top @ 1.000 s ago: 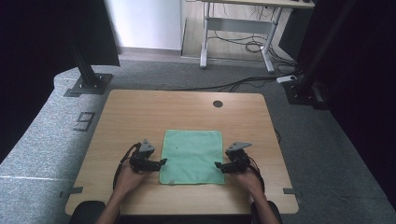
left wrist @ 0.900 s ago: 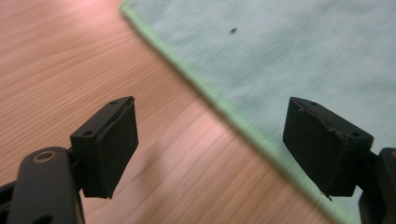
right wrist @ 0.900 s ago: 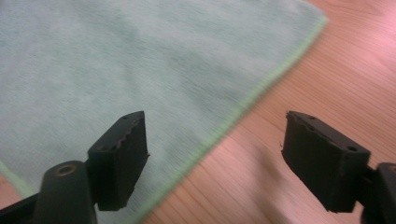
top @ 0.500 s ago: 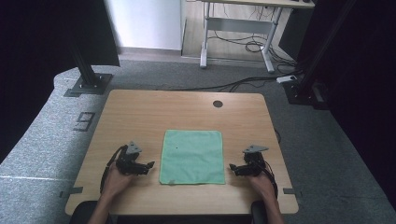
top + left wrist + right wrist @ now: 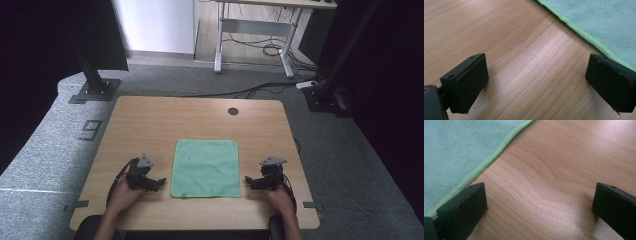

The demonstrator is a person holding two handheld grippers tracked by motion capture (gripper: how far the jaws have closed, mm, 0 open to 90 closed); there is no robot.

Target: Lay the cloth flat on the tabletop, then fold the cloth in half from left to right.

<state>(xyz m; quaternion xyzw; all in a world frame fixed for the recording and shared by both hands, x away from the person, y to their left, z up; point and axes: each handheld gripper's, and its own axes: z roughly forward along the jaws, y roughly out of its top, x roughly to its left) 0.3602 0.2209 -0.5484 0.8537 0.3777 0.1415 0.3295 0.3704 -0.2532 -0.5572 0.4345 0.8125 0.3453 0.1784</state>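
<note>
Wooden table (image 5: 150,125) first, with the green cloth (image 5: 206,167) flat near its front edge — soft, light, limp, so I'd pinch corners. My left gripper (image 5: 157,183) and right gripper (image 5: 248,182) flank it, jaws just opened wide, nothing between them.

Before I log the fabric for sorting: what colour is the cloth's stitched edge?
Brighter light green than the mint-green cloth; its stitched edge shows best in the right gripper view.

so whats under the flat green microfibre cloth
The green microfibre cloth lies flat on the light wooden table. Anything thin beneath it is covered and cannot be seen.
</note>
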